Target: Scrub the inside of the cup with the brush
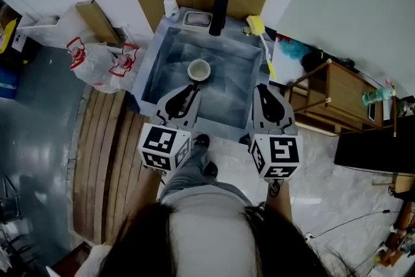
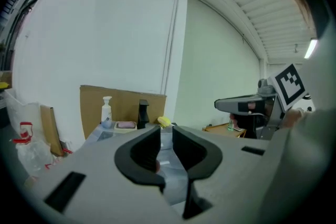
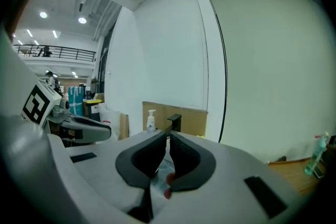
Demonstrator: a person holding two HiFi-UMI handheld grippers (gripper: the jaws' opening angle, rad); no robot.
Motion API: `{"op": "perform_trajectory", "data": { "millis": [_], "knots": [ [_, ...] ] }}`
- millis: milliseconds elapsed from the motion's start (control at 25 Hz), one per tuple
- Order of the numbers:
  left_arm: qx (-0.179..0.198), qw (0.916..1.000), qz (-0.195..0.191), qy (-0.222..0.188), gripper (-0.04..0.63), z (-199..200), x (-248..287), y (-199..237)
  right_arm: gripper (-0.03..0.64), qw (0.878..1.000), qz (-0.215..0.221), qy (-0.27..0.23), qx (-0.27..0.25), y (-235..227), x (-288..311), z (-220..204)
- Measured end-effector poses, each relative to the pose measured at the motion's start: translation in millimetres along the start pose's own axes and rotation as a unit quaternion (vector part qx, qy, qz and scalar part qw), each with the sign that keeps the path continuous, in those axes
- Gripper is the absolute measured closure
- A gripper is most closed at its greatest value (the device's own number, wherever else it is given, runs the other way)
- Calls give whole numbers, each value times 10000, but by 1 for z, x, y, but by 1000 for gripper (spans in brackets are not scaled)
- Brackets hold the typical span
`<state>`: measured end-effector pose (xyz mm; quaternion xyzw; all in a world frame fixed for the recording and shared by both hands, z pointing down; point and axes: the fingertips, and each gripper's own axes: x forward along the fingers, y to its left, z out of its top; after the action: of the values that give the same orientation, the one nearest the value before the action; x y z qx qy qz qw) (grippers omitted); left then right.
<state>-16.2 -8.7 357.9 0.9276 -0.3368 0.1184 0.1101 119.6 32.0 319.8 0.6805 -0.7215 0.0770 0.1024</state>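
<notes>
Left claw (image 1: 192, 87) is slightly parted and empty, near the cup (image 1: 198, 69), which stands mouth-up in the sink (image 1: 153, 68). Right claw (image 1: 262, 87) is clenched on nothing. Scrubbing looks unstarted, with cup and brush ungrasped. Brush (image 1: 263, 43) lies along the sink's right rim, yellow head away, handle toward the person.

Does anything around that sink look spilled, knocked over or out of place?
Nothing stands out. The beige round cup sits upright in the grey sink, the yellow-headed brush lies along its right rim, and the white pump bottle stands upright.
</notes>
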Motion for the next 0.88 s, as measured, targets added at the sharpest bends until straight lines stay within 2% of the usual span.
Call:
{"op": "perform_trajectory", "data": {
  "millis": [280,480,880],
  "knots": [
    [-166,9987,-49,488,525,-28,30,35,586,9992,-122,386,0,-5,38,-12],
    [-293,9956,-143,873,515,-52,54,55,545,9978,-259,605,10,-13,64,-21],
    [-439,9819,-138,1840,499,-115,95,80,528,9940,-438,998,16,-36,101,-46]
  ]
}}
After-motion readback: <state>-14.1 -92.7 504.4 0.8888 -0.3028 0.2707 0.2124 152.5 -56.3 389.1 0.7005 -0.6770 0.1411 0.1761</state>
